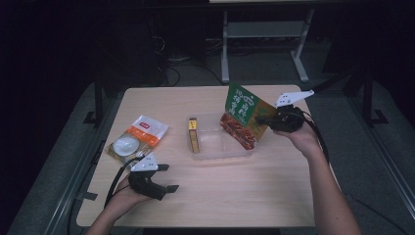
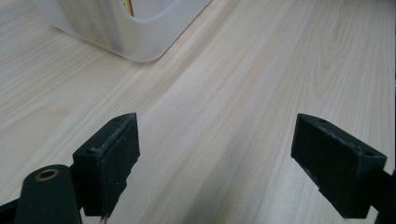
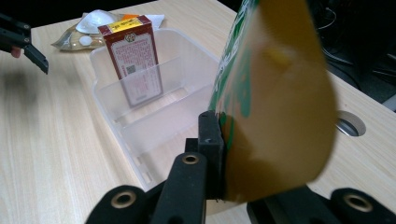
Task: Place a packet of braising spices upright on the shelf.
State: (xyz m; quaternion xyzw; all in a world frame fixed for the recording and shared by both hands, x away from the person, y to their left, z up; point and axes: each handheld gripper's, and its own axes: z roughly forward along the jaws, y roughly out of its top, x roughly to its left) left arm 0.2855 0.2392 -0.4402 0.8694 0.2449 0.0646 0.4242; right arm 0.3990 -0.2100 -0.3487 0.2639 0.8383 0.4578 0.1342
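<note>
Left gripper (image 1: 164, 177) low over bare worktop (image 1: 235, 196), jaws wide, nothing between them. Right gripper (image 1: 264, 120) clamped on green-and-orange snack pouch (image 1: 243, 115) (held upright, tilted), at right end of clear plastic bin (image 1: 222, 152). Red-and-yellow box (image 1: 194, 135) stands in bin's left compartment. White packet (image 1: 138, 138) lies farther left.

Left gripper (image 1: 164, 177) gapes wide; right gripper (image 1: 262, 120) is clamped tight.

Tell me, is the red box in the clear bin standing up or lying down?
Standing up: the red box stands on end in the clear bin.
</note>
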